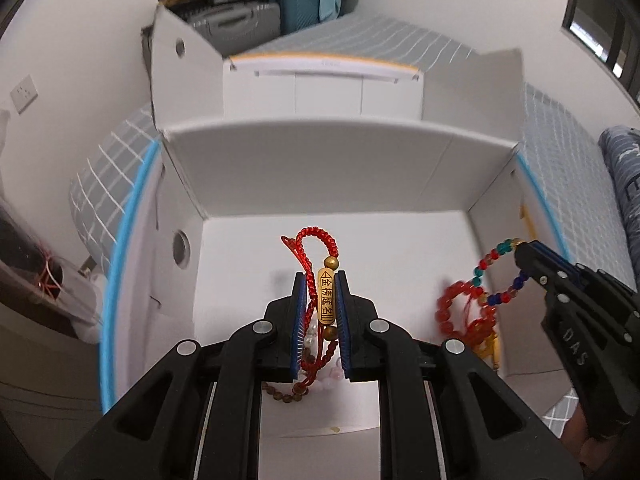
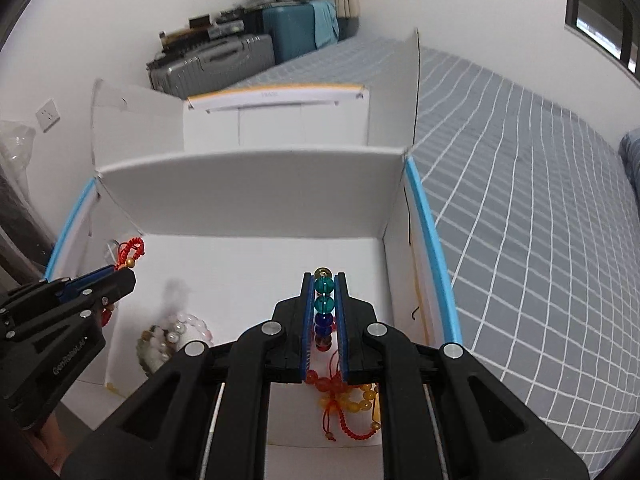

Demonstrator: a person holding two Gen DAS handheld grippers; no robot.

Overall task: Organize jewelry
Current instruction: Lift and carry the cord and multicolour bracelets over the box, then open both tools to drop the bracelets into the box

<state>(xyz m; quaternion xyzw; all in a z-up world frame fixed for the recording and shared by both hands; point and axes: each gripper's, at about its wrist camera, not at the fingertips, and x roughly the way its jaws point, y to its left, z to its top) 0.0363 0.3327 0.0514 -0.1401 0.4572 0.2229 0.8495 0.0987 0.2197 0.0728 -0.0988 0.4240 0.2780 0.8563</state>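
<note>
My left gripper (image 1: pixel 322 280) is shut on a red cord bracelet (image 1: pixel 326 300) with a gold charm, held above the white floor of an open box (image 1: pixel 320 168). My right gripper (image 2: pixel 324 280) is shut on a bracelet of multicoloured glass beads (image 2: pixel 324 300) over the same box. In the left wrist view the right gripper (image 1: pixel 524 252) enters from the right with the coloured beads (image 1: pixel 490 260) hanging in a loop. In the right wrist view the left gripper (image 2: pixel 124 276) enters from the left with the red cord (image 2: pixel 132 250). More bracelets lie on the box floor below: red beads (image 1: pixel 460 308), pearl and pink beads (image 2: pixel 176 332), orange and yellow beads (image 2: pixel 344 388).
The box has blue-edged side walls (image 2: pixel 432 248) and a raised white flap at the back. A second white box with an orange rim (image 1: pixel 320 80) stands behind it. Both rest on a grey checked bedspread (image 2: pixel 520 200). Suitcases (image 2: pixel 224 60) stand against the far wall.
</note>
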